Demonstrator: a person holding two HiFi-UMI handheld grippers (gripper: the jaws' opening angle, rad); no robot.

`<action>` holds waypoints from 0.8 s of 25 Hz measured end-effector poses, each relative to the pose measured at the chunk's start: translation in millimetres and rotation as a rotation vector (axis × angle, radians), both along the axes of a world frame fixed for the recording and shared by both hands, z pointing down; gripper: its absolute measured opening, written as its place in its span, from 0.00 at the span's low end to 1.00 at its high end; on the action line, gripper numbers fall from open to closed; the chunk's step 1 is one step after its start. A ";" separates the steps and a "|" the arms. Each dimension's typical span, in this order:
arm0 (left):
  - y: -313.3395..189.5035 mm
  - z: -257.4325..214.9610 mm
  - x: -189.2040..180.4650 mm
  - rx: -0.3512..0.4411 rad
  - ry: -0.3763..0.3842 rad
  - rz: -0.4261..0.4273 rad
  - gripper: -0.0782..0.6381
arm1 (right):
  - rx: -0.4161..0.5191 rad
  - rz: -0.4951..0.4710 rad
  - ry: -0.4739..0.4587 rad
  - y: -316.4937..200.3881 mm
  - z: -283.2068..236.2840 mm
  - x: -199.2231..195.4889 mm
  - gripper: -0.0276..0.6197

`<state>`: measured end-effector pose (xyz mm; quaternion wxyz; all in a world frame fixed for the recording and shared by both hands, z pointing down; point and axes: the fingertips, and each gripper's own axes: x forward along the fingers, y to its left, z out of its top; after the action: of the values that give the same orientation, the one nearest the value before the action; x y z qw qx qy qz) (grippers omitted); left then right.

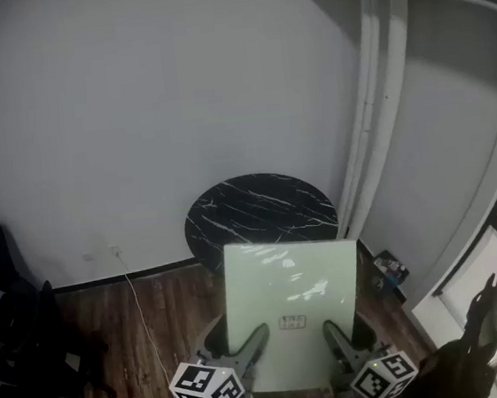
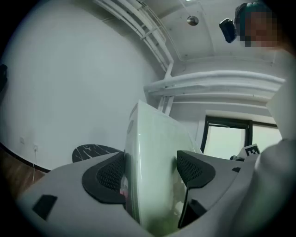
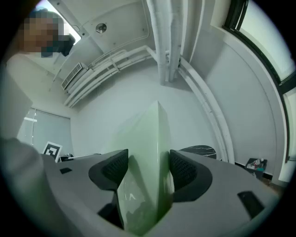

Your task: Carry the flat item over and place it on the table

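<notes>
Green panel point(image 1: 292, 309) | your left gripper point(image 1: 250, 349), right gripper point(image 1: 339, 340) both clamp its near edge | table point(image 1: 258, 208) directly beyond

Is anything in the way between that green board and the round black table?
Nothing visible does. The left gripper and right gripper clamp the green board; the round black table stands ahead, its visible top bare. The board hides what lies beneath it.

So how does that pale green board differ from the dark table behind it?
The board is square and pale green; the table is round, black with white veins. The board is held up by the left tool and right tool; the table stands alone by the wall. Both look glossy.
</notes>
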<state>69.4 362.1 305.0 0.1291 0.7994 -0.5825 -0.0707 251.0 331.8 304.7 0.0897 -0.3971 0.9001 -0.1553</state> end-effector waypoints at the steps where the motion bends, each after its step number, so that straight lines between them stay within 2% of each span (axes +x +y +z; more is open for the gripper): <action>1: 7.7 -0.5 1.7 0.000 0.000 -0.003 0.62 | 0.001 -0.005 -0.001 6.9 -0.4 1.4 0.41; 10: 44.8 -9.4 -9.0 0.014 -0.014 -0.039 0.62 | 0.015 -0.048 -0.021 36.6 -6.2 -10.9 0.41; 20: 27.6 -0.7 -14.9 0.011 -0.013 -0.016 0.62 | 0.007 -0.022 -0.022 24.5 2.1 -14.8 0.41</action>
<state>54.6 389.7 304.3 0.1201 0.7959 -0.5892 -0.0699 236.2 356.3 306.8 0.0993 -0.3853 0.9038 -0.1576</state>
